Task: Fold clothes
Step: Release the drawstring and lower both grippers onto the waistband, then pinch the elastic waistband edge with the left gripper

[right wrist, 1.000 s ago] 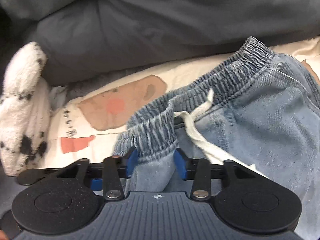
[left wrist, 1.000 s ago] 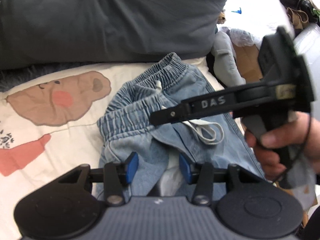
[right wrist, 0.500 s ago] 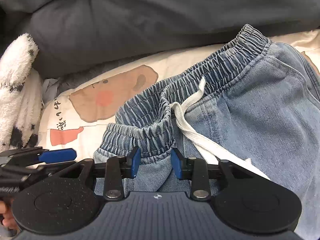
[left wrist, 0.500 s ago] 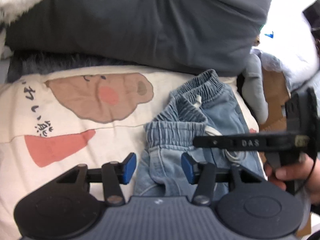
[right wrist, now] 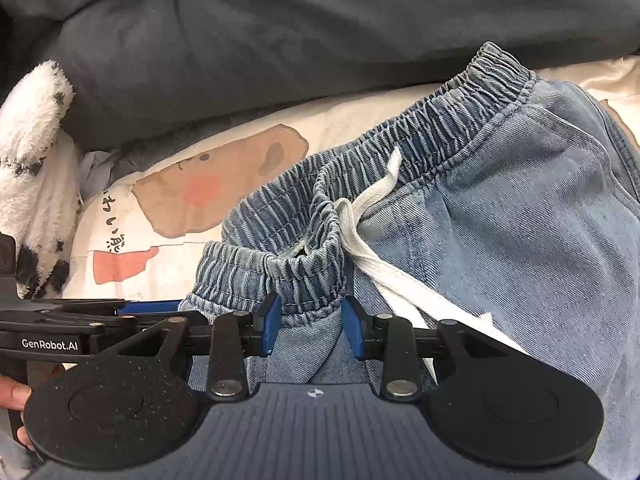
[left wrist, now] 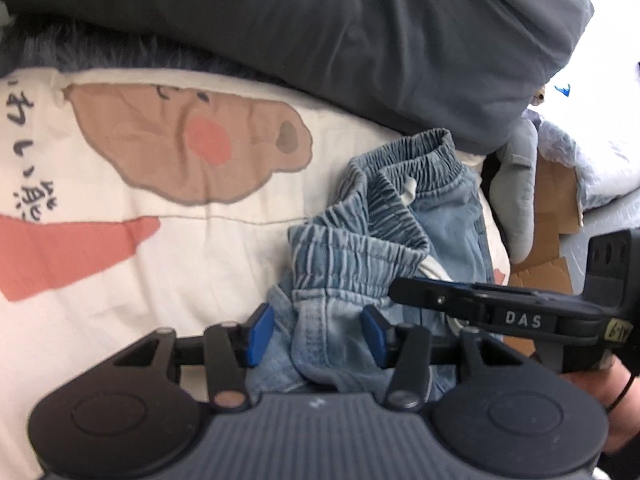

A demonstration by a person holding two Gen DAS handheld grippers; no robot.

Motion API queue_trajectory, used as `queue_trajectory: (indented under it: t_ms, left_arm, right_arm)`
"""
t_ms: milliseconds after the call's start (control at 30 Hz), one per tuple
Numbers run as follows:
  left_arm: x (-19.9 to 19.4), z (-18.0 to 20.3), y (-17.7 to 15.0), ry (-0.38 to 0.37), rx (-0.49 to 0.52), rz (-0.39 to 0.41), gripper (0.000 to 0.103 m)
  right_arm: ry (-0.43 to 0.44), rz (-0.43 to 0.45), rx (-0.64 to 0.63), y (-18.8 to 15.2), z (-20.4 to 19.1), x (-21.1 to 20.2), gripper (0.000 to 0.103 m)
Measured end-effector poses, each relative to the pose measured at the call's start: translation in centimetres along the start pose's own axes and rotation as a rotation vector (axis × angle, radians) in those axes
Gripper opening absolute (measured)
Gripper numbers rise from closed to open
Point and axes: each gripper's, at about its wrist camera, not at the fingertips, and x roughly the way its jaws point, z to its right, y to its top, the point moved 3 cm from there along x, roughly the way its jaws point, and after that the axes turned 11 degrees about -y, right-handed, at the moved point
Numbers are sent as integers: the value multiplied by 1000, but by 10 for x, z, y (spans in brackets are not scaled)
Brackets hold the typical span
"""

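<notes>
Both grippers are set at the bunched waistband of a pair of light blue denim trousers [right wrist: 520, 216]. In the right wrist view, the right gripper [right wrist: 310, 326] is seen with its blue pads [right wrist: 269, 325] pressed against a gathered fold of the elastic waistband, which is pinched between them. In the left wrist view, the left gripper [left wrist: 316, 334] has denim between its pads [left wrist: 259, 334] as well; its jaws are closing, yet a clear gap is left beside the left pad and the cloth only appears to graze the right one, so no firm pinch is seen there.

The trousers are laid on a cream bedsheet [left wrist: 192, 264] printed with a brown animal face and a coral shape (some dark script is printed beside them). A white drawstring [right wrist: 384, 268] is trailed from the waistband down across the trouser front. Behind the trousers, a dark grey duvet [right wrist: 280, 40] is heaped along the sheet. To the left of the trousers, in the right wrist view, a fluffy white plush with black spots [right wrist: 32, 160] is propped against the duvet.

From the left wrist view, the right gripper's black body is seen to the right of the trousers, and it is held by a hand [left wrist: 604, 396] at the frame's edge. Beyond the trousers on that side, brown cardboard [left wrist: 556, 208] and pale bedding are glimpsed.
</notes>
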Motion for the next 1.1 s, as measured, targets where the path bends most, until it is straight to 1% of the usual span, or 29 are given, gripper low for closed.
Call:
queue_trajectory:
  t_ms: [67,133,267,367,400,433,533,700,867,967,1100]
  left_arm:
    - [0,1,0,-2,2,0,45]
    - [-1,3,0,-18,7,2,29]
    - [-2,5,1,-19,7,-1,27]
    - [-8,4,3,-14,1,20,23]
    - [-12,7,4,-1,21,32,20]
    - [-18,9,6,10,37,43,15]
    - [-35,15,13,41,73,76,15]
    - [-62,27,24,117,162,134,14]
    - [-72,40,26,219,262,151,14]
    - [-74,40,26,257,287,152,13]
    - [-75,33,30,296,283,152,13]
  right_arm:
    - [1,0,2,-1,1,0,40]
    - [5,-1,7,-1,2,-1,40]
    - [11,-1,18,-1,4,-3,40]
    - [31,1,30,-1,4,-6,40]
    - [38,5,33,0,4,-7,40]
    - [40,10,34,0,4,-10,41]
    - [39,25,29,3,4,-17,41]
    - [29,48,18,8,4,-26,41]
    - [20,54,8,8,5,-29,41]
    - [16,56,3,7,8,-31,41]
    - [10,71,-4,8,13,-37,41]
